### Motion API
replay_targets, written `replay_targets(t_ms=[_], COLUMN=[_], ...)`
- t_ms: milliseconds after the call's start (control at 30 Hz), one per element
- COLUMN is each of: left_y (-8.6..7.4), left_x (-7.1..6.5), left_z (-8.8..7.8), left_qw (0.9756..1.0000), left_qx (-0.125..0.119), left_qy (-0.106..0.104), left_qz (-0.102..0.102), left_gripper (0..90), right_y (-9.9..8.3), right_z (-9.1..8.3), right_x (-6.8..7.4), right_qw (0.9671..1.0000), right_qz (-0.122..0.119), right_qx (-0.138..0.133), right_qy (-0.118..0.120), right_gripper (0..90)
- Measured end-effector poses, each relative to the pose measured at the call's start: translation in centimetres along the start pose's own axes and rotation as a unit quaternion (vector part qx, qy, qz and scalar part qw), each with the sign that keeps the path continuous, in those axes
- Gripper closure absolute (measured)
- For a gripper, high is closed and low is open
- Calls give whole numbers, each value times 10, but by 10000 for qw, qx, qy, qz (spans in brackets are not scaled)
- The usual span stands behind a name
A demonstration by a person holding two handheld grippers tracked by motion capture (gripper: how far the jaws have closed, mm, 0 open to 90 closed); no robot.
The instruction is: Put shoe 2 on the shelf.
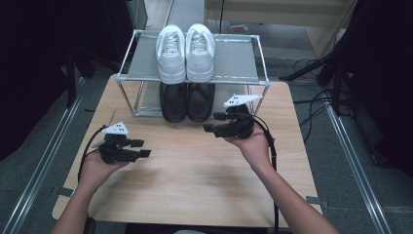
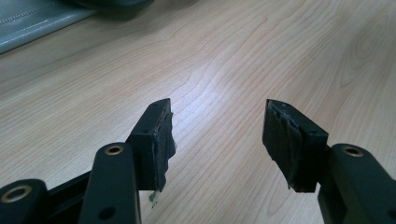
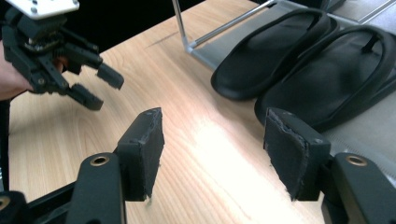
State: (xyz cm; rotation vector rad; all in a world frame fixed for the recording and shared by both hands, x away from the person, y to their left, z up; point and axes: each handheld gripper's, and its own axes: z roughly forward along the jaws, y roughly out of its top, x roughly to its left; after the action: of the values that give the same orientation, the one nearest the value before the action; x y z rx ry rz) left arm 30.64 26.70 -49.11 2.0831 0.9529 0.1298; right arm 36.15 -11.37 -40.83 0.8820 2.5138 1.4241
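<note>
Near the rack [image 1: 146, 95]: right gripper [image 1: 214, 123], jaws spread, faces black slippers [image 1: 187, 101]. Left gripper [image 1: 141, 148], jaws spread, idle over bench [image 1: 195, 180]. Likely step: approach; next, close on a slipper.

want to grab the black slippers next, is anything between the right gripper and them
Nothing visible. The right gripper hovers open with only bare table before the black slippers on the rack's lower shelf.
</note>
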Motion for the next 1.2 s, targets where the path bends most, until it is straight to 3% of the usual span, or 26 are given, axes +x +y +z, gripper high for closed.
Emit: replay_targets(t_ms=[400, 733, 900, 1200], left_y=[1, 1, 1, 4], left_x=[-1, -3, -2, -6], left_z=[1, 3, 3, 7], left_qw=[10000, 10000, 10000, 9998], left_qx=[34, 70, 57, 122], left_qy=[31, -3, -16, -62], left_qz=[3, 41, 72, 126], left_gripper=[423, 421, 416, 396], right_y=[-44, -75, -85, -92], right_z=[-2, -7, -10, -9], right_x=[6, 3, 2, -2], right_qw=[9998, 9999, 9998, 9999], right_qz=[13, 91, 166, 60], right_qx=[172, 87, 83, 64], right_qy=[41, 46, 17, -90], right_gripper=[394, 394, 397, 398])
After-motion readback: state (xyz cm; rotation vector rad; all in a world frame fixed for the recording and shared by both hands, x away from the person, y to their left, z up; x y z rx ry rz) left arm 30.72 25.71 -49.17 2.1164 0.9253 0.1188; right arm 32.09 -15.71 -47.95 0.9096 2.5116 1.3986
